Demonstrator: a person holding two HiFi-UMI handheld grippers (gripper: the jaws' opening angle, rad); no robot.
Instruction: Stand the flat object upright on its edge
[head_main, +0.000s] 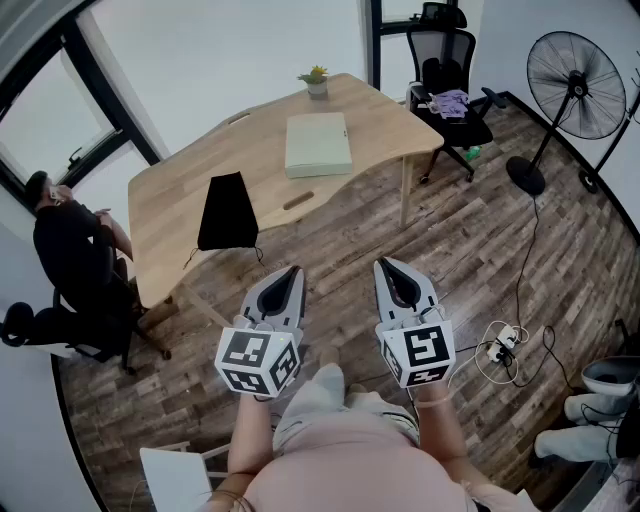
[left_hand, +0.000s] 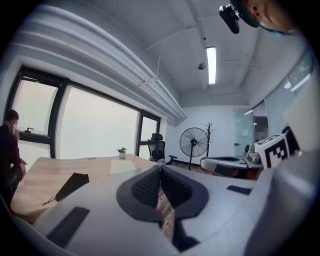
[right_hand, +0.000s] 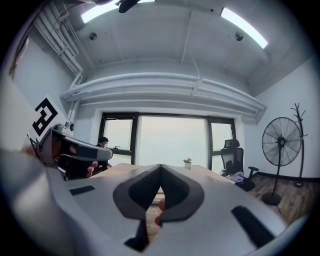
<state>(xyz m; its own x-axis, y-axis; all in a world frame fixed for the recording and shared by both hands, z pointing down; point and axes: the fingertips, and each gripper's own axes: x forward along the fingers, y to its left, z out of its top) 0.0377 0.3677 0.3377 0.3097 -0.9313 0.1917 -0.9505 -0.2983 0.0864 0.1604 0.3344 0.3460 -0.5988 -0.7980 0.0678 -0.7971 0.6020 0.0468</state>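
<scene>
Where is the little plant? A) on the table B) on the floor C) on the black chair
A: the plant stands on the table, at its far edge.

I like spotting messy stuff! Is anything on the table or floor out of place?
Nothing is spilled or broken. The black pouch lies right at the near edge of the wooden table, its cord dangling over. White cables lie tangled on the floor. The pale flat box lies tidy and flat.
</scene>
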